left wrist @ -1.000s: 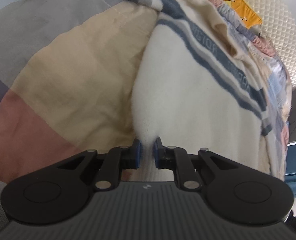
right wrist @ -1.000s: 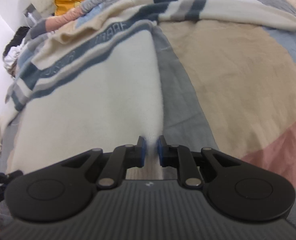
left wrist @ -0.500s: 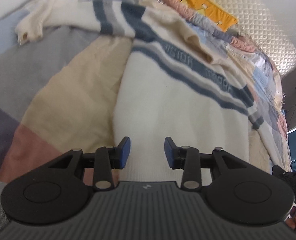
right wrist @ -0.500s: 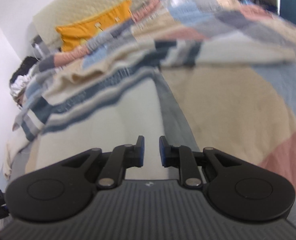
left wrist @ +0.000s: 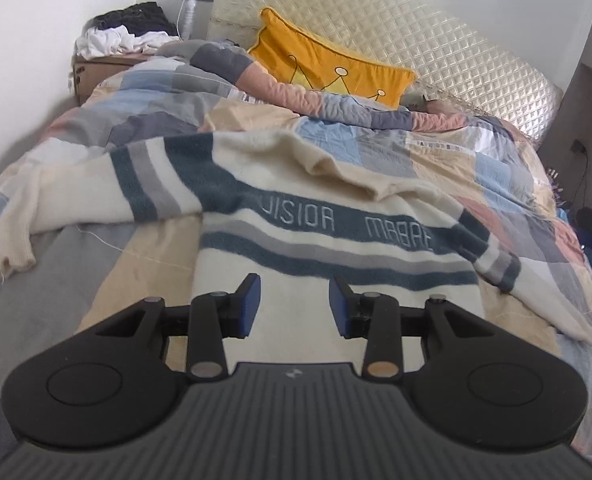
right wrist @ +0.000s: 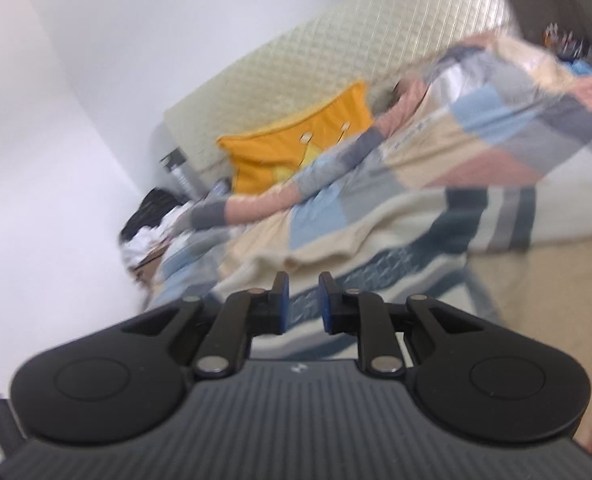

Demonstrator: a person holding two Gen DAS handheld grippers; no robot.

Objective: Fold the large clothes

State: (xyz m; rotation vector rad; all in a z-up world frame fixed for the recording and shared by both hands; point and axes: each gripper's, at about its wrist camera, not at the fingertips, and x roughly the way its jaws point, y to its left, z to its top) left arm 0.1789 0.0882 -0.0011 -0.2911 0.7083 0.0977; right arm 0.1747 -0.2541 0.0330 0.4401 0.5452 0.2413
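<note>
Lying spread on the patchwork quilt, the cream sweater with blue and grey stripes is now sitting clear of both tools. The left gripper, pinching the sweater's edge a second ago, is holding its fingers moderately apart with nothing between them. The right gripper, likewise clamped on the cloth earlier, is showing a narrow empty gap. Both views are now taking in the orange pillow and quilted headboard.
</note>
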